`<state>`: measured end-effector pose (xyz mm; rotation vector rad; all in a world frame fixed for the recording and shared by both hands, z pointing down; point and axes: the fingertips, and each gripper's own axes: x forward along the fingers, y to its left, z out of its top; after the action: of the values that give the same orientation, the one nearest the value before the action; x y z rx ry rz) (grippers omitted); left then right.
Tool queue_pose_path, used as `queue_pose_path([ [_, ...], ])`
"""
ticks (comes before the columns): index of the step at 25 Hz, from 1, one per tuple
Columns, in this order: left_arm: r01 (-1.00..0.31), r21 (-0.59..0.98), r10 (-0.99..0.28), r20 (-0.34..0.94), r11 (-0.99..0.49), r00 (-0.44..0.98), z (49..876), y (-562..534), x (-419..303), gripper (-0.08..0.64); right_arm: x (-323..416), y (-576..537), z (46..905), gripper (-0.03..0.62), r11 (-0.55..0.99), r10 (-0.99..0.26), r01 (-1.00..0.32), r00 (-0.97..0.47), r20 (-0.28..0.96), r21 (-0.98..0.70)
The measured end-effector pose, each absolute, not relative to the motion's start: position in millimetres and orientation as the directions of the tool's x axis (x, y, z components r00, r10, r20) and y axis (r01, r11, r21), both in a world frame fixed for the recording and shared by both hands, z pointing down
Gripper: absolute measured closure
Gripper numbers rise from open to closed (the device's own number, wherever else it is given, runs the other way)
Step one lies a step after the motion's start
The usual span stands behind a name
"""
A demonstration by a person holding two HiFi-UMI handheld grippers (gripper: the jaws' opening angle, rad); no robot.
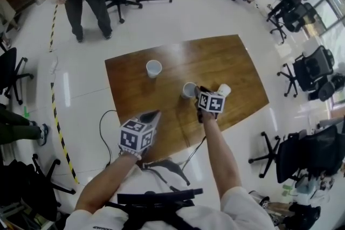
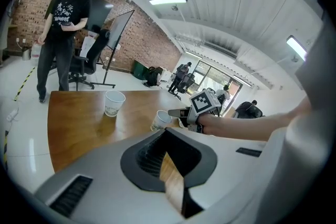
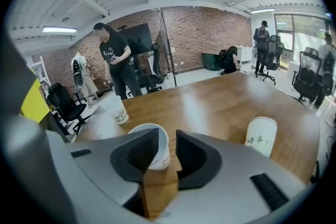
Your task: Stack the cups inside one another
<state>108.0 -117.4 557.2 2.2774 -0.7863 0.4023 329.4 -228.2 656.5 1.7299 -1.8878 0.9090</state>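
A: Where are the cups?
B: Three on the bench (image 3: 220, 102), all upright, none nested yet. Mid cup (image 3: 159, 152) is at lower centre of the right claw view. Far cup (image 3: 115, 109) is up-left of it, third cup (image 3: 261, 136) at right, well apart.
A: Claws?
B: Right claw (image 3: 168, 147) has its jaws apart around the mid cup's right-hand wall. Left pad overlaps the cup, can't tell if it's inside the rim. Right pad is just beside it w/ a sliver of gap, so no pinch yet. Left claw (image 2: 165, 134) has its tips together, nothing in it, over the bench's lower-left part in the head view.
A: How will it handle?
B: Looks like paper: prob. light, thin-walled, dents easily. Seems empty, so it may skid or tip if nudged. I'd pinch the wall just below the rim, gently.
A: Any writing?
B: Dark characters on the third cup, reddish print low on the mid cup, marks on the far cup. All too small to read, no brand legible.
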Motion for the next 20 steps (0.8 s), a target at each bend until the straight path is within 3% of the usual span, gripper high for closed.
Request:
queue_pose_path([
  [20, -0.650, 0.513, -0.434, 0.487, -0.561, 0.758, 562.5, -118.4, 96.5, 0.565, 323.9, -234.3, 673.2, 0.561, 0.009, -0.673, -0.986, -0.128, 0.728, -0.165],
])
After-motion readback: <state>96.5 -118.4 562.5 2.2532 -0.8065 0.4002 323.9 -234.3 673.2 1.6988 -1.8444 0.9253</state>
